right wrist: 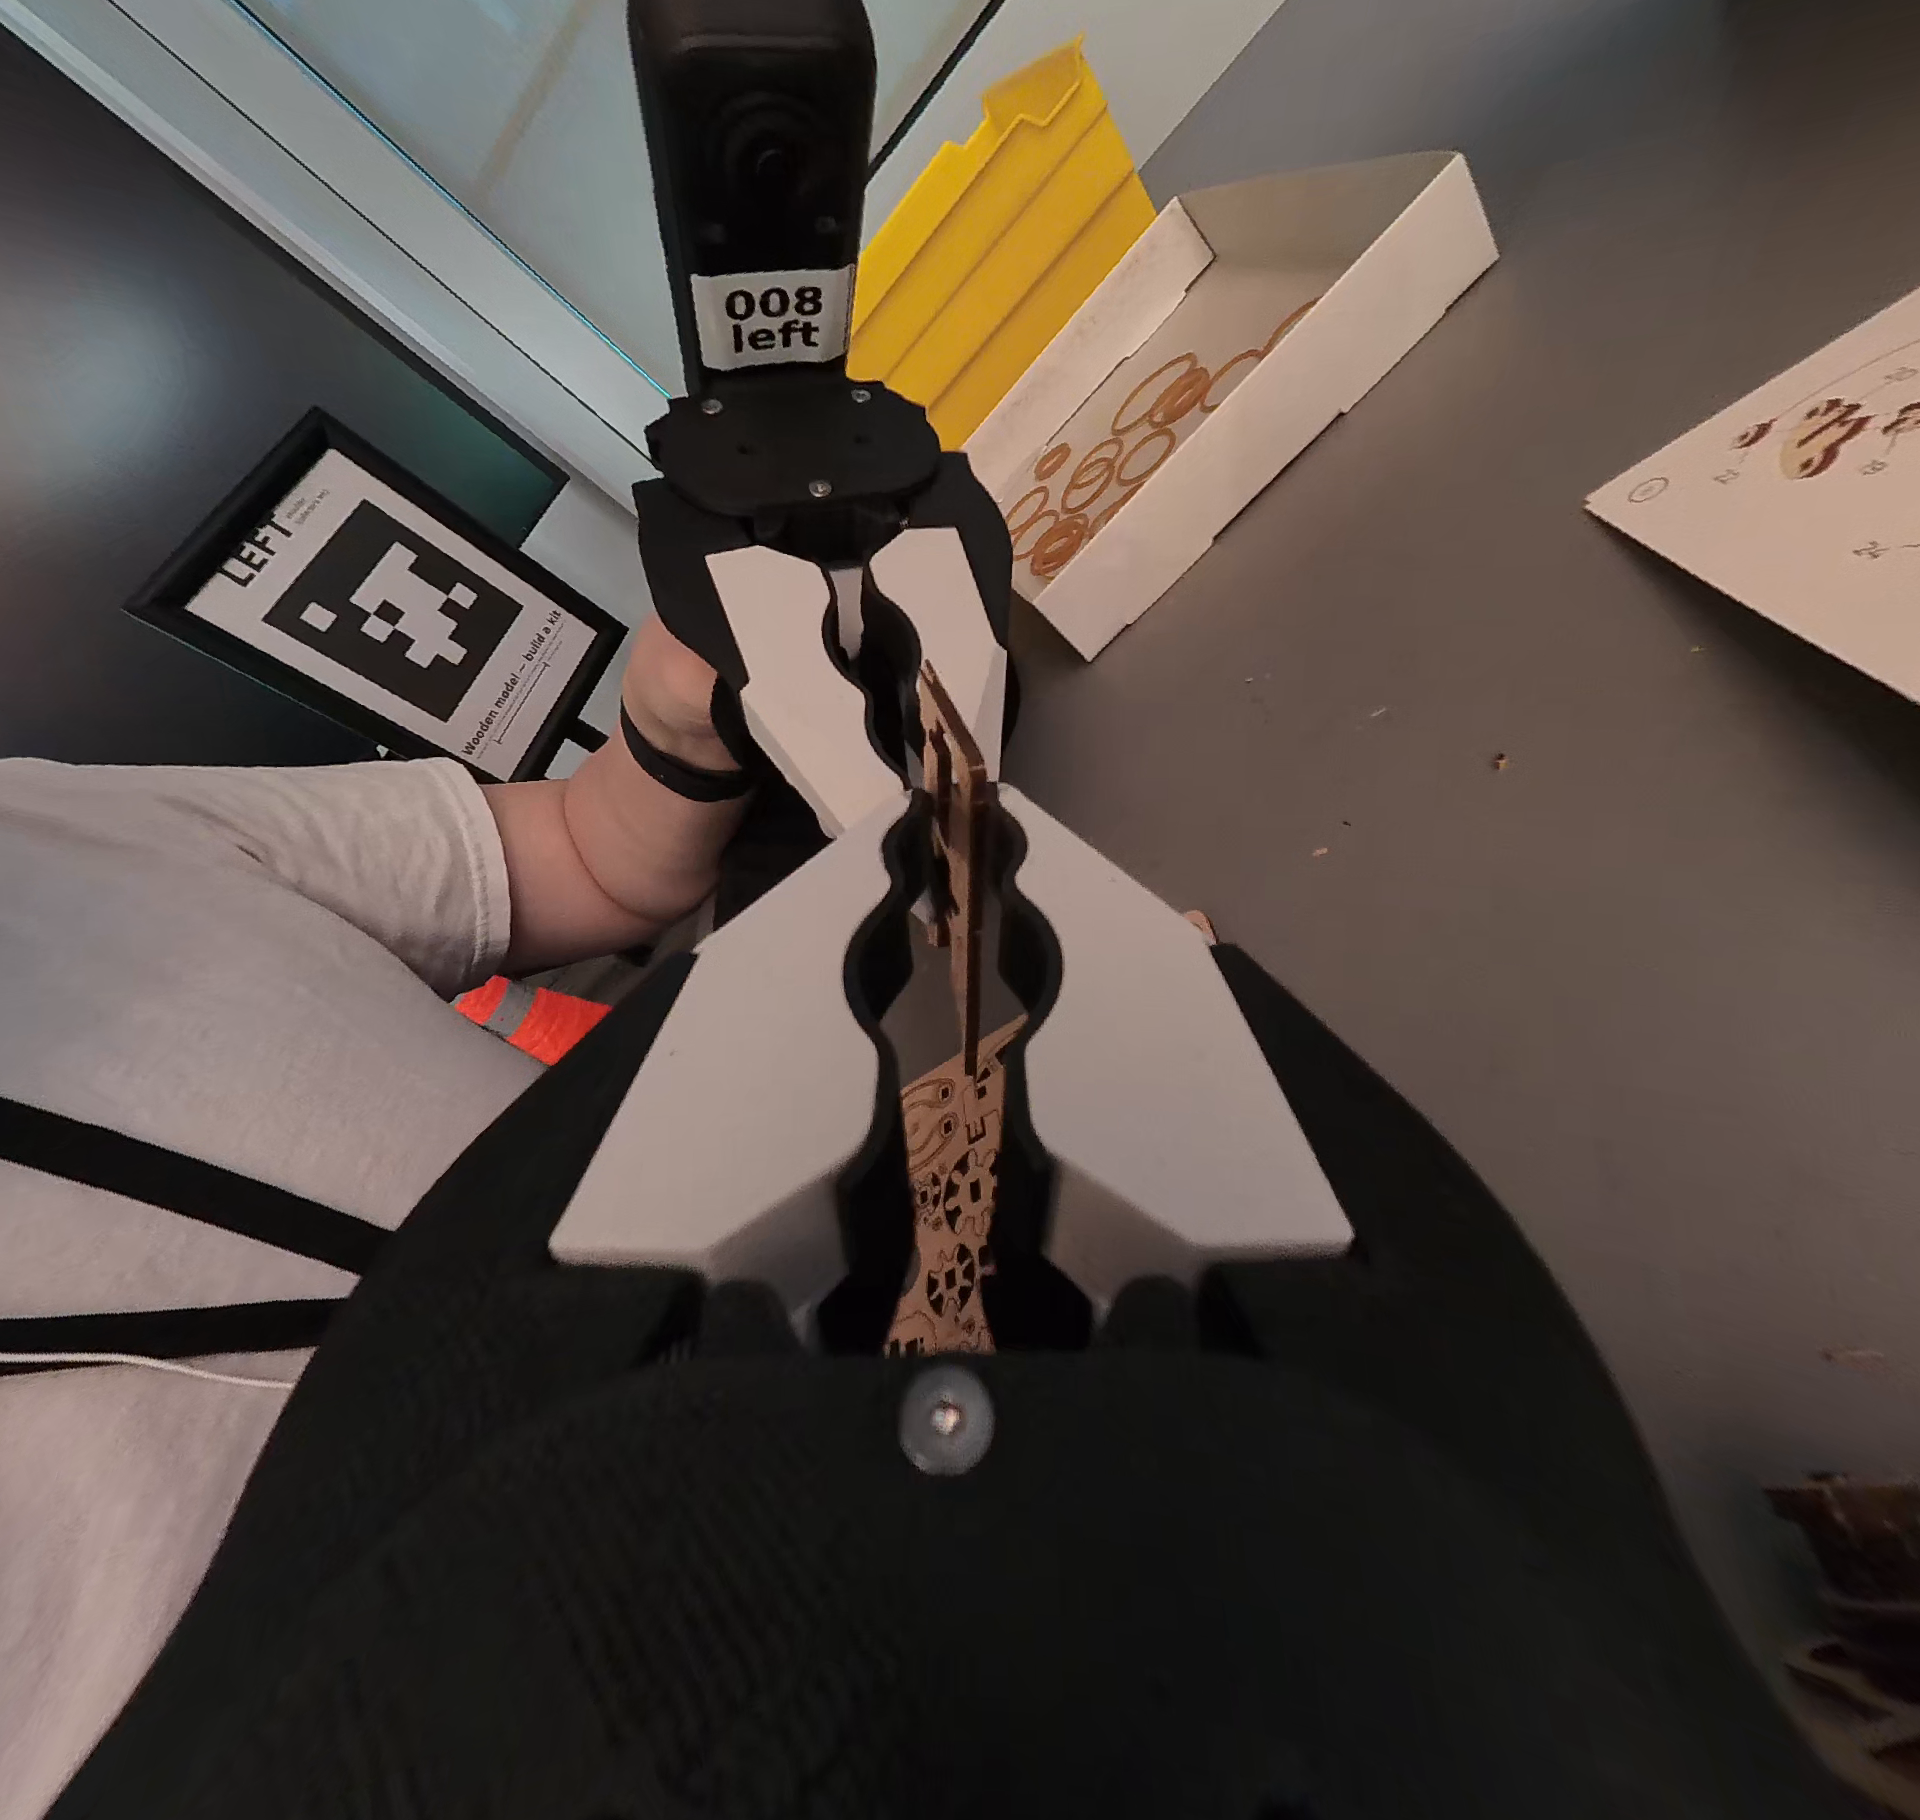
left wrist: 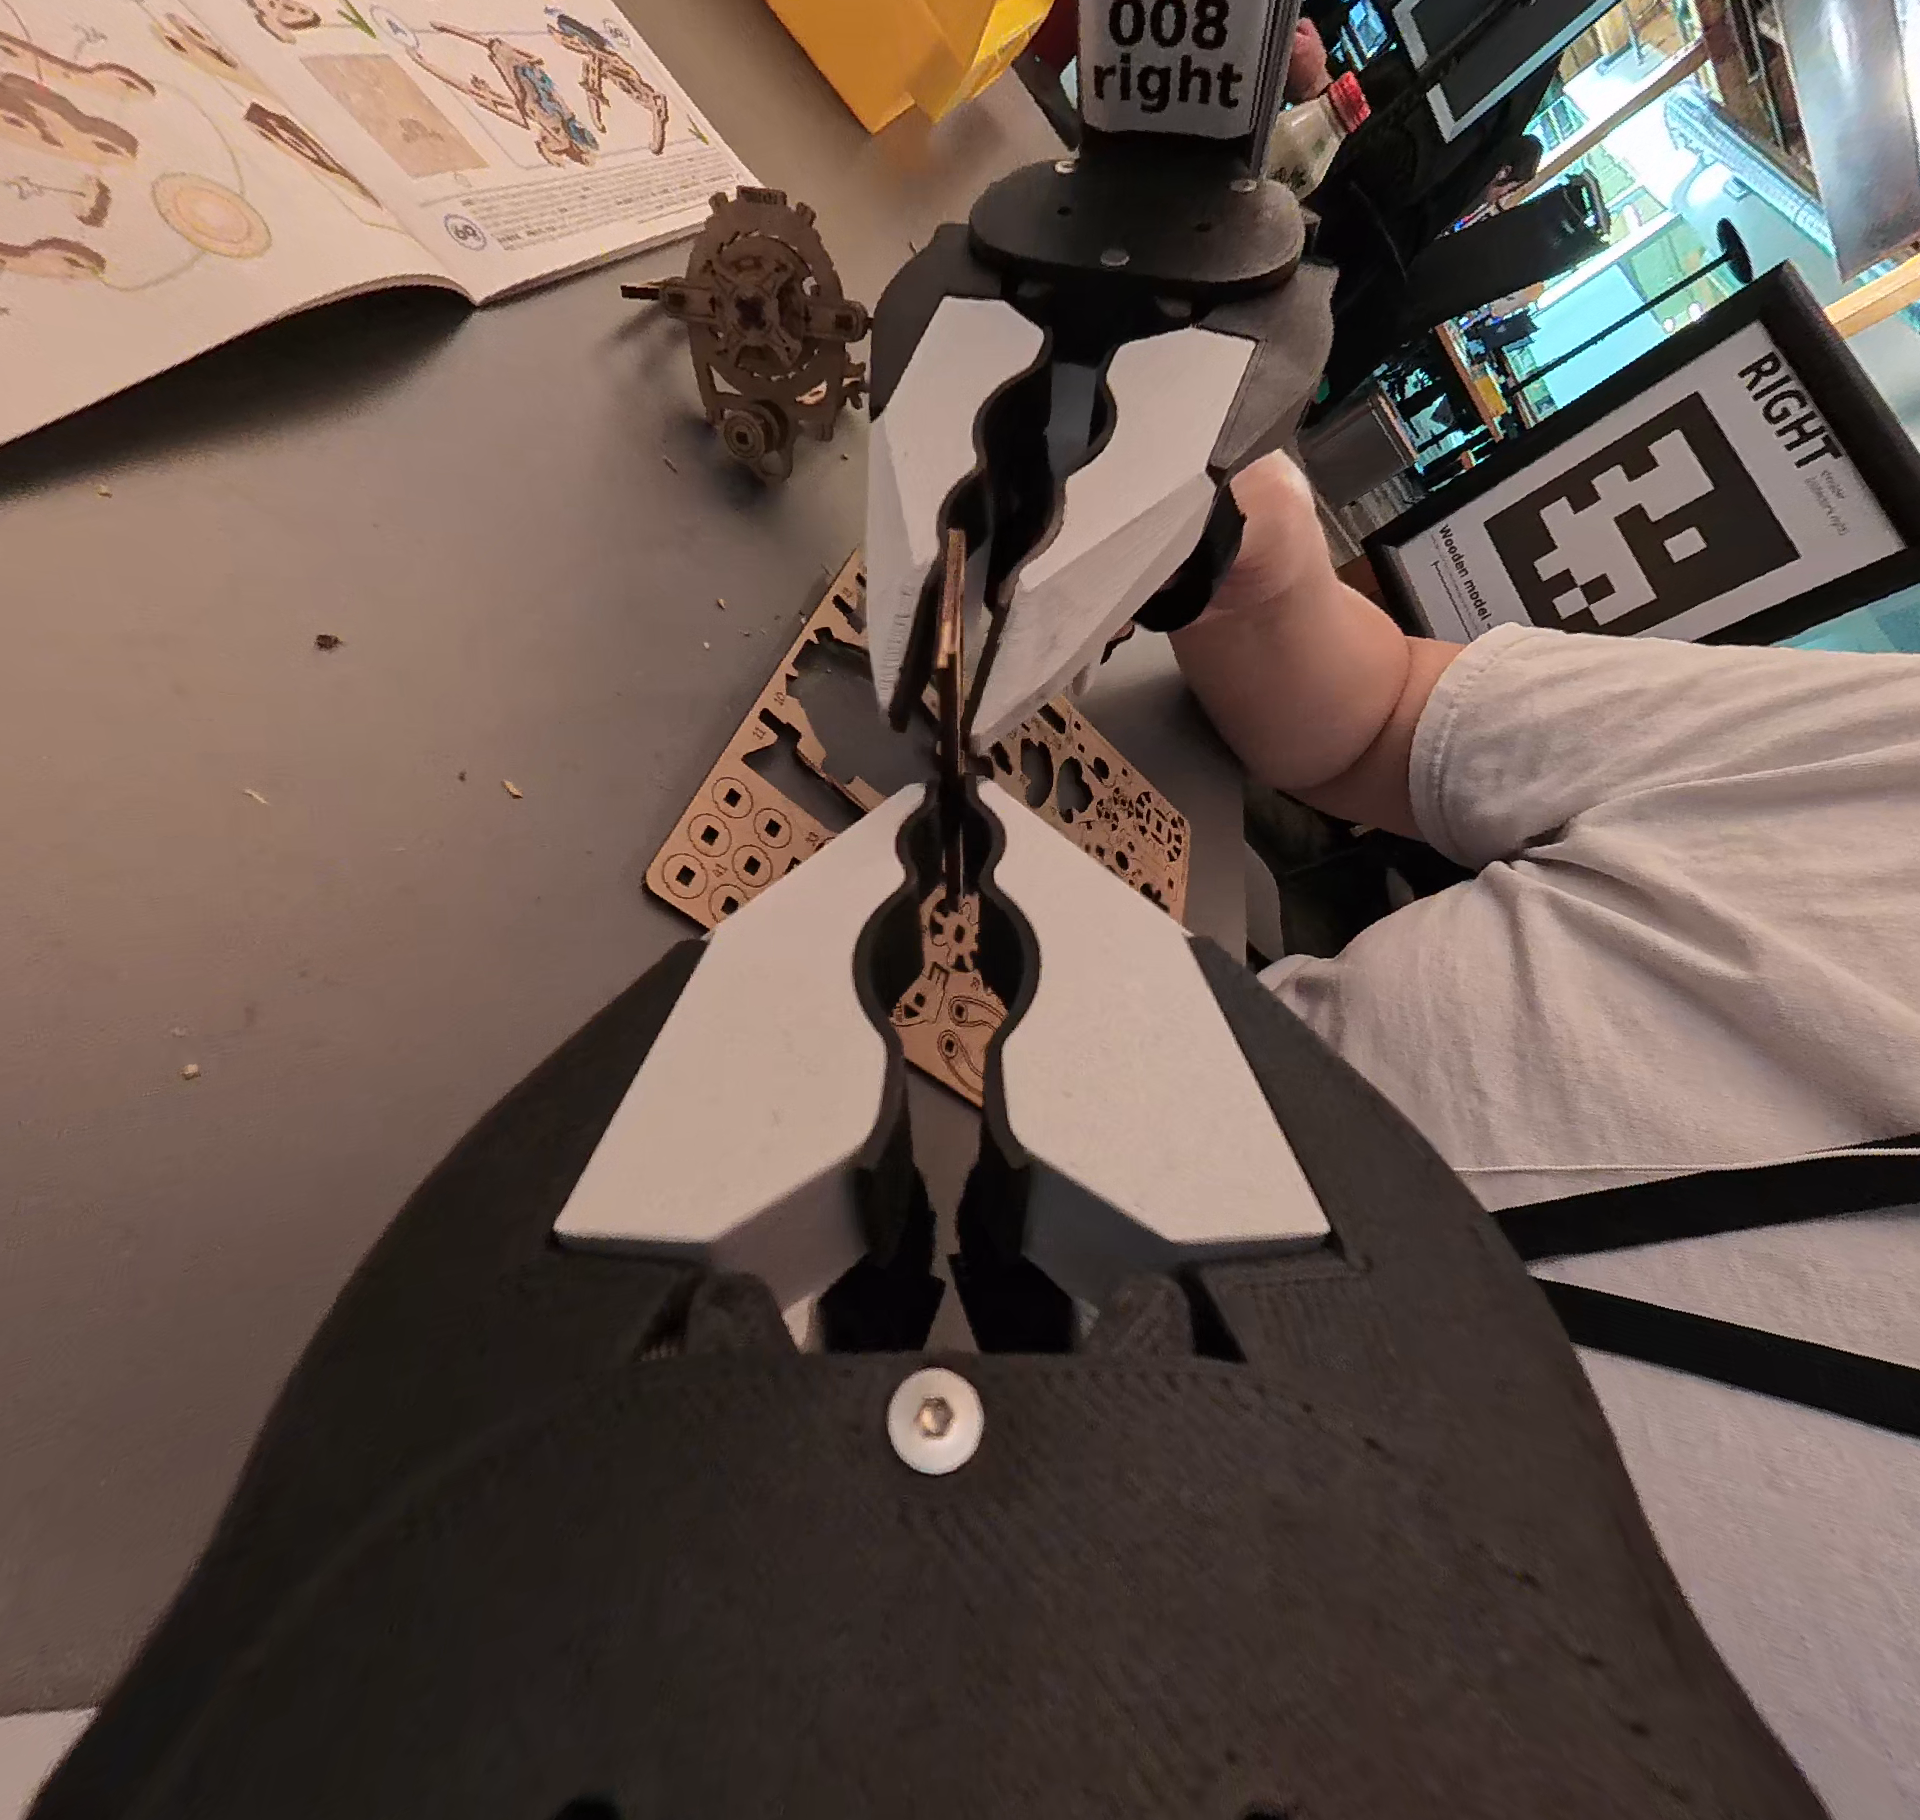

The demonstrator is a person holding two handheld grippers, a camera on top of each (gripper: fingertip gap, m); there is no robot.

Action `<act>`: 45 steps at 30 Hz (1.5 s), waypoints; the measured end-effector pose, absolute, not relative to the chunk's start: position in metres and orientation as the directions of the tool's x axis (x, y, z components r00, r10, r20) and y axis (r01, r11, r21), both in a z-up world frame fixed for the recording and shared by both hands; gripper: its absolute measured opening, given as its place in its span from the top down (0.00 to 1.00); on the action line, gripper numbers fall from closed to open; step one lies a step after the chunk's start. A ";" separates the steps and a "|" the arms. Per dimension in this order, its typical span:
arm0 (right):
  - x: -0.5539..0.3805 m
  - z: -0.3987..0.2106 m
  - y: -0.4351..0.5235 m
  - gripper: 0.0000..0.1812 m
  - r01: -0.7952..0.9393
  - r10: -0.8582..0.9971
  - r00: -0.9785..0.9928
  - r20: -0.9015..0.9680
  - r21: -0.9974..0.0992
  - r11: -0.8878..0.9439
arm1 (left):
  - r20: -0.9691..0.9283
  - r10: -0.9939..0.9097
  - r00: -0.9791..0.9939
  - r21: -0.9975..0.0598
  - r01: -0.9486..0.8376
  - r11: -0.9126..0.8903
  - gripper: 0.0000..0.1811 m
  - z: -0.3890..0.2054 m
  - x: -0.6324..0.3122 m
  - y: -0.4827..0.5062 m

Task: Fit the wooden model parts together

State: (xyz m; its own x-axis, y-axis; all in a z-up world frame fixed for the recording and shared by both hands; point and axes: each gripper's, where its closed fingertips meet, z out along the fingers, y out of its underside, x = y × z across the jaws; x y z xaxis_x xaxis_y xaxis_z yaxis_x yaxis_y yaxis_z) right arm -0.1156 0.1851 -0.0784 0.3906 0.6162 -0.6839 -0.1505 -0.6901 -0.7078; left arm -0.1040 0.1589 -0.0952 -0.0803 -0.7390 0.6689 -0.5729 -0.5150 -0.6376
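My left gripper (left wrist: 951, 820) and my right gripper (left wrist: 940, 710) meet tip to tip above the grey table (left wrist: 364, 731). Both are shut on thin flat wooden parts (left wrist: 951, 627), seen edge-on between the fingers. In the right wrist view the right gripper (right wrist: 961, 814) holds notched wooden parts (right wrist: 961, 783) that reach into the tips of the left gripper (right wrist: 914, 773). I cannot tell which gripper holds which part. A laser-cut wooden sheet (left wrist: 748, 825) lies flat on the table under the grippers and shows between the right fingers (right wrist: 951, 1199).
A partly built dark wooden model (left wrist: 764, 336) stands behind the grippers, beside an open instruction booklet (left wrist: 260, 108). A yellow bin (right wrist: 997, 284) and a white box (right wrist: 1403, 243) holding rings sit further back. Framed marker signs (left wrist: 1662, 492) stand at the table edge. Wood crumbs dot the table. The grippers are tip to tip, or close to it.
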 end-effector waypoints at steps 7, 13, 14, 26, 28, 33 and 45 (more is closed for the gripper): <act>-0.116 -0.080 0.185 0.96 -0.143 0.614 0.384 -0.689 -0.702 -0.698 | 0.672 -0.737 -0.076 -0.633 -0.576 -0.518 1.00 -0.097 -0.104 0.159; -0.115 -0.079 0.183 0.97 -0.149 0.606 0.353 -0.713 -0.682 -0.716 | 0.664 -0.743 -0.076 -0.636 -0.580 -0.509 1.00 -0.097 -0.104 0.158; -0.115 -0.080 0.183 0.97 -0.148 0.605 0.351 -0.715 -0.680 -0.718 | 0.662 -0.745 -0.075 -0.636 -0.582 -0.506 1.00 -0.098 -0.104 0.158; -0.113 -0.088 0.185 0.95 -0.098 0.635 0.404 -0.658 -0.722 -0.685 | 0.612 -0.789 -0.044 -0.650 -0.597 -0.470 1.00 -0.104 -0.103 0.159; -0.112 -0.088 0.187 0.95 -0.099 0.638 0.420 -0.646 -0.731 -0.675 | 0.601 -0.799 -0.037 -0.657 -0.593 -0.467 1.00 -0.105 -0.102 0.161; -0.112 -0.093 0.188 0.95 -0.099 0.625 0.442 -0.644 -0.727 -0.679 | 0.581 -0.814 -0.016 -0.657 -0.599 -0.458 1.00 -0.109 -0.102 0.163; -0.111 -0.100 0.193 0.95 -0.077 0.613 0.521 -0.593 -0.749 -0.659 | 0.545 -0.838 0.026 -0.657 -0.608 -0.446 0.99 -0.118 -0.102 0.167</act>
State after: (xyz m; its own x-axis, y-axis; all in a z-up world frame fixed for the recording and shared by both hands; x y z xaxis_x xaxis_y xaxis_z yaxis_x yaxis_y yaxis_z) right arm -0.1113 0.1932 -0.1003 0.5212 0.6133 -0.5935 -0.0775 -0.6586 -0.7485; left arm -0.1017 0.1675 -0.1178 0.0263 -0.8380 0.5450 -0.6082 -0.4461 -0.6566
